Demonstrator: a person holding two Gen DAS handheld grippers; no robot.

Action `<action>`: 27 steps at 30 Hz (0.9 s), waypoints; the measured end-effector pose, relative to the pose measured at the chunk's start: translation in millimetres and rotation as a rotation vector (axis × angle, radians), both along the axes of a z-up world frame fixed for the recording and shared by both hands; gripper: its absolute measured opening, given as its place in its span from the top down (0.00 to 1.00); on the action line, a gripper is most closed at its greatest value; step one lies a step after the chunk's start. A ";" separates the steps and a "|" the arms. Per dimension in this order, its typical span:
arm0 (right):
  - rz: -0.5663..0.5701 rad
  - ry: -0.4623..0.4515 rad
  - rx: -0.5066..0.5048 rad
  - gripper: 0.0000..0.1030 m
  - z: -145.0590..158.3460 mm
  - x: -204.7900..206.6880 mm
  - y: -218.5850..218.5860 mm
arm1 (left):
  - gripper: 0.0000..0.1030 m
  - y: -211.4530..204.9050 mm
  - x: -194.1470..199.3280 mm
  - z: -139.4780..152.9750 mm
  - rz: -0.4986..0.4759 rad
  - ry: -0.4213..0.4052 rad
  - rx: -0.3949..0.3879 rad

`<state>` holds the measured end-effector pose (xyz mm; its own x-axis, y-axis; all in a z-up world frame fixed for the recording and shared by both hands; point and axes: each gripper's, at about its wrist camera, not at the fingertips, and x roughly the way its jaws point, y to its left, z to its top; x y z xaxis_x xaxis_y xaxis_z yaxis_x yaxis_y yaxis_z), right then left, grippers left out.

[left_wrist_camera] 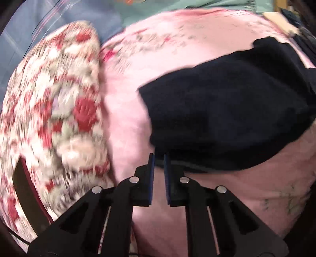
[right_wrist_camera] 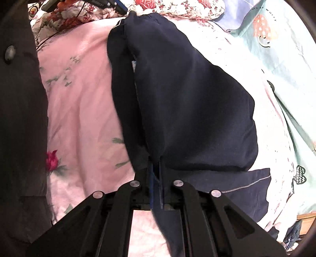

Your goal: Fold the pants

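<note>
— So, going left to right with the pants as the marker, what sits out on your left side?

— Well, in my left wrist view a floral pillow (left_wrist_camera: pixel 53 110), red and cream and blurred, lies far left of the navy pants (left_wrist_camera: pixel 227 110), on the pink floral bedsheet (left_wrist_camera: pixel 126 102). A strip of that sheet shows between pillow and pants.

— And your left gripper?

— My left gripper (left_wrist_camera: pixel 158 158) has its fingers spread a little, a narrow gap between the blue pads (left_wrist_camera: pixel 151 168), and nothing is caught there. The tips sit right at the near edge of the pants; whether they touch the cloth I cannot tell.

— Now the right wrist view?

— Left of the pants (right_wrist_camera: pixel 177 102) a dark shape (right_wrist_camera: pixel 19 118) fills the edge; what it is I cannot tell. Next comes the pink sheet (right_wrist_camera: pixel 83 110) with a red rose print (right_wrist_camera: pixel 51 159). The pants run from the far floral pillow (right_wrist_camera: pixel 177 8) down to my fingers, lying on the bed in a folded, bulging mass, with a grey-stitched hem (right_wrist_camera: pixel 246 183) at the lower right.

— And your right gripper?

— My right gripper (right_wrist_camera: pixel 156 168) is pressed together on a fold of the pants, the cloth passing between the pads and hanging down beneath. Right of the pants lies a pale green printed sheet (right_wrist_camera: pixel 286 59).
</note>
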<state>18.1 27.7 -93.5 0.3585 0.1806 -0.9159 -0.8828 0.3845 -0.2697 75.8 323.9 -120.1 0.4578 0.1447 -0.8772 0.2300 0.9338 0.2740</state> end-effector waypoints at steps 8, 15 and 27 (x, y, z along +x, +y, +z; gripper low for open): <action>-0.211 0.066 0.129 0.54 19.9 31.5 -25.0 | 0.34 -46.1 0.3 49.6 -0.025 -0.149 -0.106; -1.041 -0.043 0.434 0.45 81.0 179.5 -140.6 | 0.31 -96.1 41.4 -1.2 0.058 -0.085 -0.224; -1.555 0.041 0.360 0.44 -32.7 311.4 -203.5 | 0.31 -85.4 42.0 -18.1 0.175 -0.052 -0.246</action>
